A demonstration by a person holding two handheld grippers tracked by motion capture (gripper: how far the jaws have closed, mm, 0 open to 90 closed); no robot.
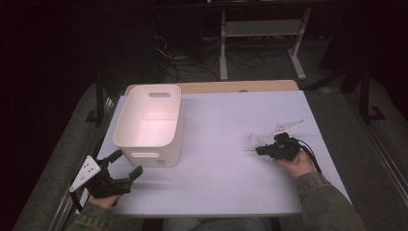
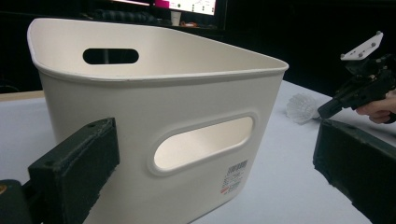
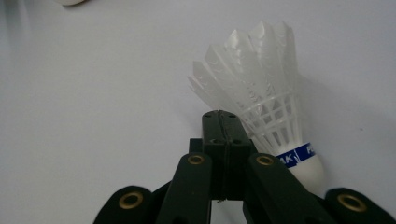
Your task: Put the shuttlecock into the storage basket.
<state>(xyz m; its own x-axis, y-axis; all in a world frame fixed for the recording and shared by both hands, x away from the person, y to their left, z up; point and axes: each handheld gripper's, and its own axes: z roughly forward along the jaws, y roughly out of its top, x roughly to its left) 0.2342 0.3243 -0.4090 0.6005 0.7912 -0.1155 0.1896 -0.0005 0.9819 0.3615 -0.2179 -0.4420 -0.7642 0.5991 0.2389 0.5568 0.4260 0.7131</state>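
A white plastic bin with handle slots stands at the table's left. My left gripper is held by a hand just in front of its near wall, open, with nothing between the jaws; in the left gripper view the bin looms close beyond them. At the right, a white feather shuttlecock lies on the table. My right gripper rests beside it. In the right gripper view the jaws are pressed together and empty, and the shuttlecock lies just to their right, cork end toward the camera.
The pale table has bare surface between the bin and the shuttlecock. A wooden strip runs along its far edge, with a dark floor, cables and a white frame beyond. The right gripper and the shuttlecock appear far off in the left gripper view.
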